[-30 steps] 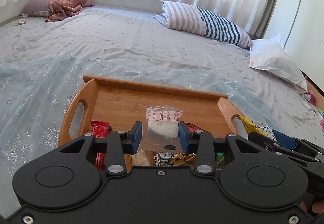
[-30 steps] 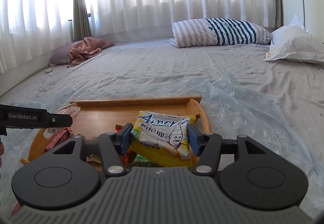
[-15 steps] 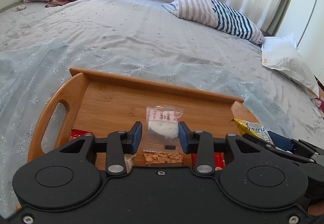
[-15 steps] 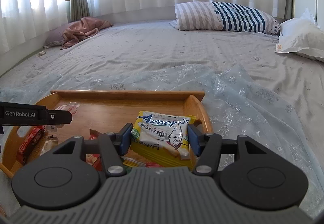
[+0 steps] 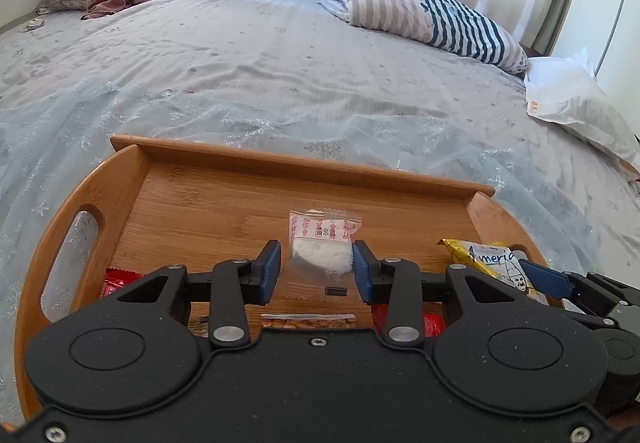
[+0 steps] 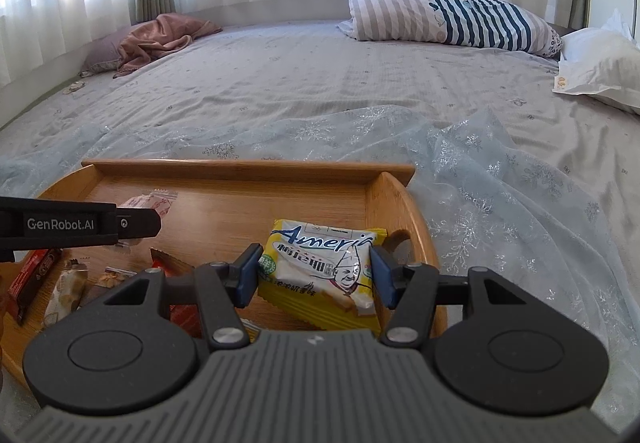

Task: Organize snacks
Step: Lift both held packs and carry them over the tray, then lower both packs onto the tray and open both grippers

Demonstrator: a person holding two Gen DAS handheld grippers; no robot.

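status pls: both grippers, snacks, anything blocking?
Left gripper shut on clear packet. Right gripper shut on yellow packet. Both over wooden tray. Loose snacks on tray's near-left; far half open.

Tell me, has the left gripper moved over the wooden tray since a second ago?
Yes. The left gripper, holding the clear white-filled packet, moved forward over the wooden tray; near-edge snacks slid under it.
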